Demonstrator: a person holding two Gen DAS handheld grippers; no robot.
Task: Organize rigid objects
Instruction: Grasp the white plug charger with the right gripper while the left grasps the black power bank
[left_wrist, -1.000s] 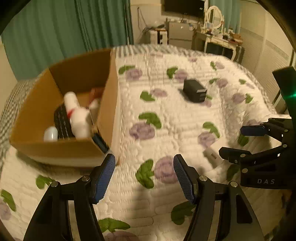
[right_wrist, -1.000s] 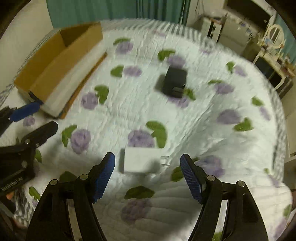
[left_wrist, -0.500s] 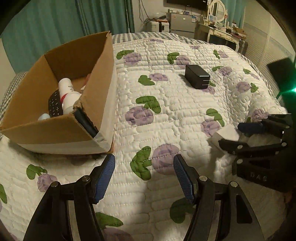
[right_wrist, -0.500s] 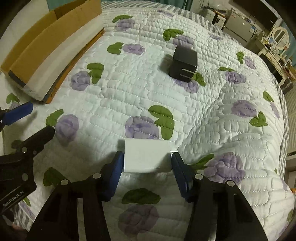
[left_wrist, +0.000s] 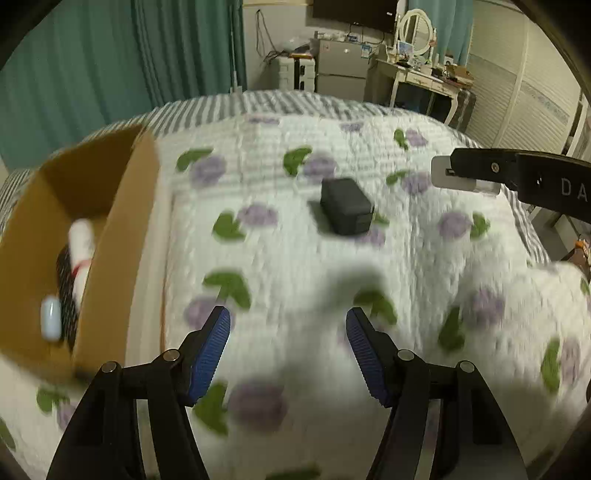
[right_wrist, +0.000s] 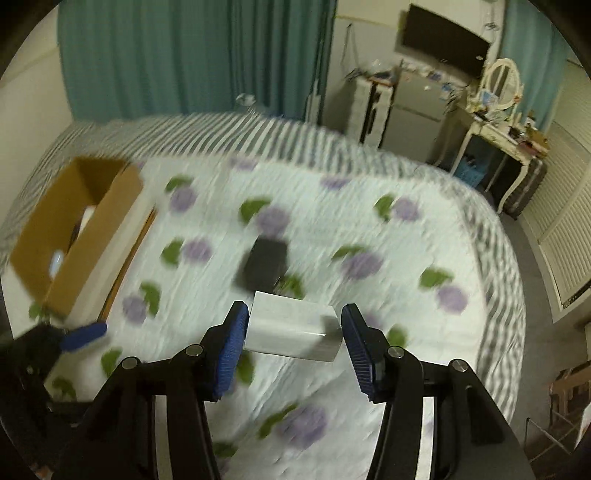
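Observation:
My right gripper (right_wrist: 291, 334) is shut on a white rectangular block (right_wrist: 291, 332) and holds it lifted above the flowered quilt; the block also shows in the left wrist view (left_wrist: 461, 177) between the right gripper's fingers. A black box (left_wrist: 346, 209) lies on the quilt mid-bed, also in the right wrist view (right_wrist: 264, 264). My left gripper (left_wrist: 288, 347) is open and empty above the quilt. The cardboard box (left_wrist: 110, 236) stands at the left, with a white bottle (left_wrist: 82, 240) and a dark flat item inside.
The bed's quilt (left_wrist: 295, 266) has a striped sheet edge (right_wrist: 258, 129) at the far side. Green curtains (right_wrist: 184, 55), a small fridge and a white dressing table (right_wrist: 498, 125) stand beyond the bed. Floor lies past the right edge.
My right gripper has closed on the white block and lifted it off the quilt. Both views have tilted up and blur with motion. The left gripper stays open.

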